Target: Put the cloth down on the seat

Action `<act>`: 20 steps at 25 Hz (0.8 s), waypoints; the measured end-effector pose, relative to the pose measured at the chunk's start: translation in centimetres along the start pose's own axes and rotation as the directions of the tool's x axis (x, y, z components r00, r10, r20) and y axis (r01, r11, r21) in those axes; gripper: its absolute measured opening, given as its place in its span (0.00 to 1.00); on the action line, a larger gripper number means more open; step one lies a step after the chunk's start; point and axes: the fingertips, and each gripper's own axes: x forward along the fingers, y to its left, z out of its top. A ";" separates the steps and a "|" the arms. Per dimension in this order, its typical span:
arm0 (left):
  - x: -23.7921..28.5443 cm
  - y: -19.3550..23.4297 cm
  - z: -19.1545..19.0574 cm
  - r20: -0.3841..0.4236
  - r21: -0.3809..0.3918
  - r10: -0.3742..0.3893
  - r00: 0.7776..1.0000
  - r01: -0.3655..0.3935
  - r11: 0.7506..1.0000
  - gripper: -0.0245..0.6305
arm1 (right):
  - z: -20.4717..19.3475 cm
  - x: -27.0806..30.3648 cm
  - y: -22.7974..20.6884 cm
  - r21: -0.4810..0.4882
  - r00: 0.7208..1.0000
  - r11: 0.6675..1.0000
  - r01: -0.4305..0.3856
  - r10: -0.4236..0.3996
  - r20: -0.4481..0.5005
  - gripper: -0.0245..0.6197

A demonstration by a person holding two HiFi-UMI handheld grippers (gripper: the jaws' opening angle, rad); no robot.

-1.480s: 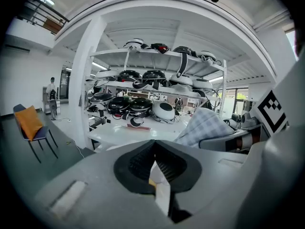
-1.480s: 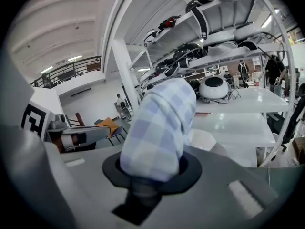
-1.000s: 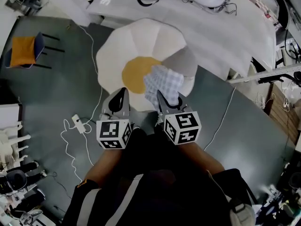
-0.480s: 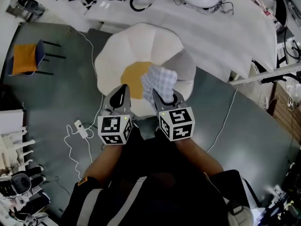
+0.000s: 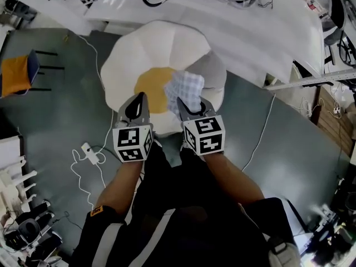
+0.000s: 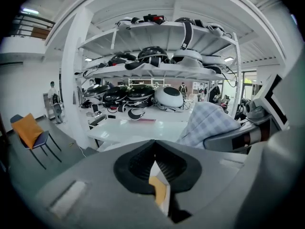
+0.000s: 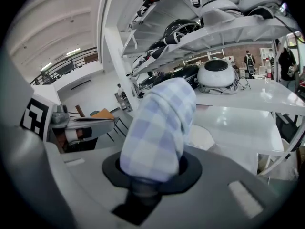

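Observation:
The seat [image 5: 146,44] is a white petal-shaped cushion with a yellow centre [image 5: 148,85], on the grey floor in the head view. A blue-and-white checked cloth [image 5: 187,87] hangs bunched over the seat's right side, beside the yellow centre. My right gripper [image 5: 189,105] is shut on the cloth; in the right gripper view the cloth [image 7: 157,128] rises out of the jaws of the right gripper [image 7: 150,175]. My left gripper [image 5: 138,102] is shut and holds nothing, over the seat's near edge. In the left gripper view only a slit shows between the jaws of the left gripper [image 6: 155,159], and the cloth [image 6: 207,120] is at the right.
A long white table [image 5: 250,32] runs behind the seat, with shelves of helmets [image 6: 167,97] above it. An orange-seated chair [image 5: 16,74] stands at the far left. A power strip [image 5: 89,152] with white cable lies on the floor left of my arms.
Both grippers and the held cloth have shifted further over the seat, toward its yellow centre. The right gripper's hold on the cloth is unchanged.

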 end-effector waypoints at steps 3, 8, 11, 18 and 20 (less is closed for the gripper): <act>1.4 1.9 -1.9 -0.022 -0.015 0.006 1.000 -0.006 1.000 0.04 | -0.9 2.3 -0.3 -0.003 1.000 1.000 0.008 -0.009 -0.027 0.18; 3.7 5.0 -5.7 -0.060 -0.016 0.016 0.998 -0.017 1.000 0.04 | -3.6 6.8 -0.7 0.009 0.996 1.000 0.013 -0.012 -0.092 0.18; 5.6 6.6 -8.1 -0.090 -0.020 0.010 0.996 -0.012 1.000 0.04 | -5.1 9.8 -0.8 0.024 0.992 1.000 0.014 -0.011 -0.123 0.18; 8.7 11.2 -13.9 -0.169 -0.043 0.003 0.986 -0.011 0.999 0.04 | -9.1 16.8 -0.7 0.059 0.985 0.998 0.012 -0.001 -0.175 0.18; 10.1 12.6 -15.4 -0.183 -0.042 0.000 0.983 -0.008 0.999 0.04 | -10.3 19.4 -1.1 0.058 0.980 0.998 0.018 -0.006 -0.197 0.18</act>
